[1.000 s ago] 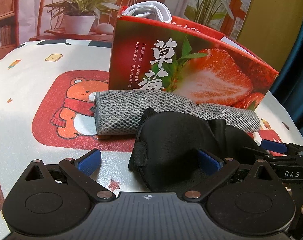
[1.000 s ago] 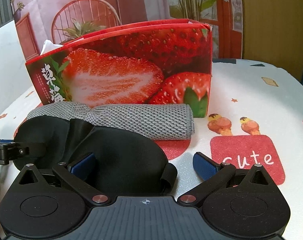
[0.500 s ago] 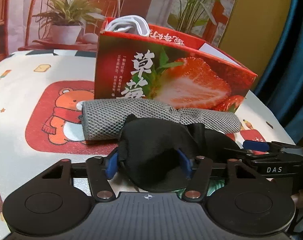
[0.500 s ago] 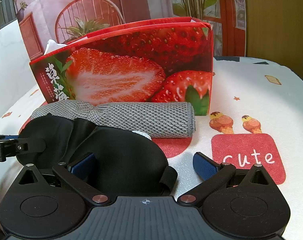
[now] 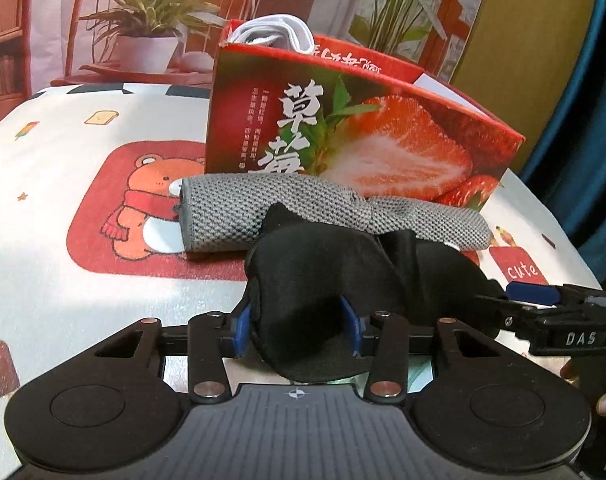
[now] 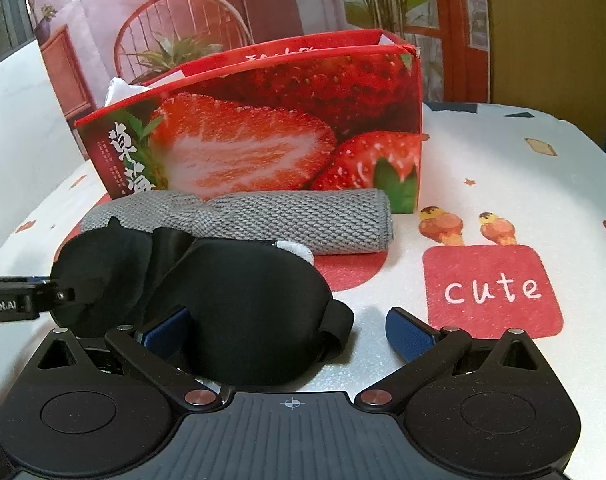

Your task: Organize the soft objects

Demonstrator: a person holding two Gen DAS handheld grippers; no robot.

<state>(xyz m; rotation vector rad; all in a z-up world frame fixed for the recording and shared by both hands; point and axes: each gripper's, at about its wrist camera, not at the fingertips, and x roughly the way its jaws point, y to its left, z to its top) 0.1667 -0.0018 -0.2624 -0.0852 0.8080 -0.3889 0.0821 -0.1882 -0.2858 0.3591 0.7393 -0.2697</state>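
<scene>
Left claw closing on black cloth, right claw spread wide.

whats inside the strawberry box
Folded white fabric sticks up above the rim at one end of the strawberry box. The rest of the inside is hidden by the box's walls.

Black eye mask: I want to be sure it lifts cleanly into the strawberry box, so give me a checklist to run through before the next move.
1. Left gripper on the black eye mask: ok, jaws closing with one end bunched between the pads.
2. Right gripper around the other end: not ok, jaws wide open, pads not pressing.
3. Mask free of the grey rolled towel: cannot tell, they overlap in both views.
4. Strawberry box open on top: ok.
5. Room inside the box: cannot tell, white cloth already pokes out at one end.
</scene>
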